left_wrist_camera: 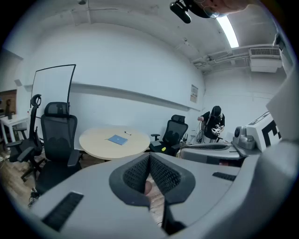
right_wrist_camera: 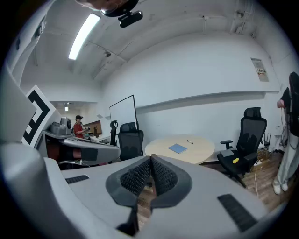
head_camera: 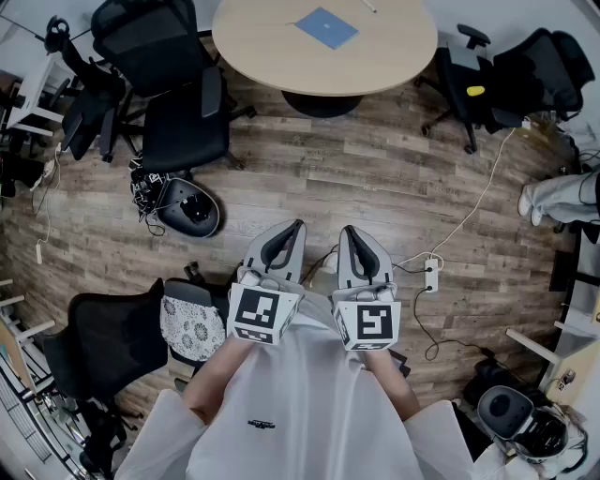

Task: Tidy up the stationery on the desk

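A round wooden table [head_camera: 281, 56] stands far ahead across the floor. On it lie a blue notebook [head_camera: 326, 26] and a small pen [head_camera: 368, 6]. The same notebook [left_wrist_camera: 117, 139] and pen [left_wrist_camera: 127, 134] show small in the left gripper view, and the notebook [right_wrist_camera: 177, 148] in the right gripper view. My left gripper [head_camera: 298, 225] and right gripper [head_camera: 345, 232] are held side by side close to my body, well short of the table. Both are shut with nothing held, their ribbed pads [left_wrist_camera: 140, 172] [right_wrist_camera: 161, 175] meeting at the tips.
Black office chairs [head_camera: 178, 84] stand left of the table, and another chair [head_camera: 469, 66] at its right carries a small yellow object [head_camera: 475, 91]. A power strip [head_camera: 430, 275] and cables lie on the wood floor. A person's legs [head_camera: 562, 197] are at the right edge.
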`<state>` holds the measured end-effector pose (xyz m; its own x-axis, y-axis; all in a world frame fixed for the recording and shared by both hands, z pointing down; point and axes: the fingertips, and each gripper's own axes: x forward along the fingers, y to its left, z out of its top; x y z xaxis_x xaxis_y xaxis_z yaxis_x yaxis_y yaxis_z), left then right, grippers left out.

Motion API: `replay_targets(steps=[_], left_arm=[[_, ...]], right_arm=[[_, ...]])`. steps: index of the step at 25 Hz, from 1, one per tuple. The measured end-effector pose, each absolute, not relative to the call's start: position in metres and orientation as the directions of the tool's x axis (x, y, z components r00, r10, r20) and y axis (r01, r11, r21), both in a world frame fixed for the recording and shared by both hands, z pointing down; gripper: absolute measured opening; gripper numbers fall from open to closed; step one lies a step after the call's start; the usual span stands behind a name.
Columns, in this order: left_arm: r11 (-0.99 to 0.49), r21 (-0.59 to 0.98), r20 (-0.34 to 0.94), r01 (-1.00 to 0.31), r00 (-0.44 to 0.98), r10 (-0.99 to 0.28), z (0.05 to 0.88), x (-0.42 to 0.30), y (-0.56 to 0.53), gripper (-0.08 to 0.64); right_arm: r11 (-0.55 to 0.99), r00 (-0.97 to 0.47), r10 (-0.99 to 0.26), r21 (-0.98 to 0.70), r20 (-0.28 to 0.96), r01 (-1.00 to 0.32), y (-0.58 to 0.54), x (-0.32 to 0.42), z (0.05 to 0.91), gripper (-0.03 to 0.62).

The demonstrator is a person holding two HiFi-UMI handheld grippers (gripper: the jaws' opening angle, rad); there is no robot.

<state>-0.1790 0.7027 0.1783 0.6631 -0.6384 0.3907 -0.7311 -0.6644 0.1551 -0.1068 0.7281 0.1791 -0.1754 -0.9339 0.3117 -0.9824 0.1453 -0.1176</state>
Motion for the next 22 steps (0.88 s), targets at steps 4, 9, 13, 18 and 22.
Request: replay_targets(steps=[4, 9, 13, 18, 22], left_arm=[[-0.684, 0.144, 0.397, -0.715, 0.675, -0.622, 0.18, -0.202, 0.685, 0.015], [-0.675, 0.206, 0.395, -0.709, 0.691, -0.605, 0.184, -0.249, 0.646, 0.015], [-0.664, 0.249, 0.377, -0.705, 0.702, -0.604, 0.179, -0.291, 0.605, 0.015], [-0.675, 0.242, 0.38, -0.697, 0.708, -0.595, 0.187, -0.339, 0.571, 0.015], [-0.69, 0.249, 0.361, -0.68, 0.726, -0.585, 0.185, -0.342, 0.542, 0.015]], right_arm=[[0.14, -0.17, -0.93, -0.113, 0.325, -0.984, 0.709, -0.131, 0.178, 0.034], [0.136, -0.174, -0.929, -0.136, 0.327, -0.981, 0.665, -0.175, 0.178, 0.034], [0.115, -0.188, -0.931, -0.238, 0.314, -0.964, 0.622, -0.215, 0.175, 0.034], [0.093, -0.151, -0.932, -0.187, 0.329, -0.978, 0.592, -0.252, 0.18, 0.034], [0.066, -0.152, -0.927, -0.25, 0.343, -0.966, 0.57, -0.257, 0.179, 0.034]])
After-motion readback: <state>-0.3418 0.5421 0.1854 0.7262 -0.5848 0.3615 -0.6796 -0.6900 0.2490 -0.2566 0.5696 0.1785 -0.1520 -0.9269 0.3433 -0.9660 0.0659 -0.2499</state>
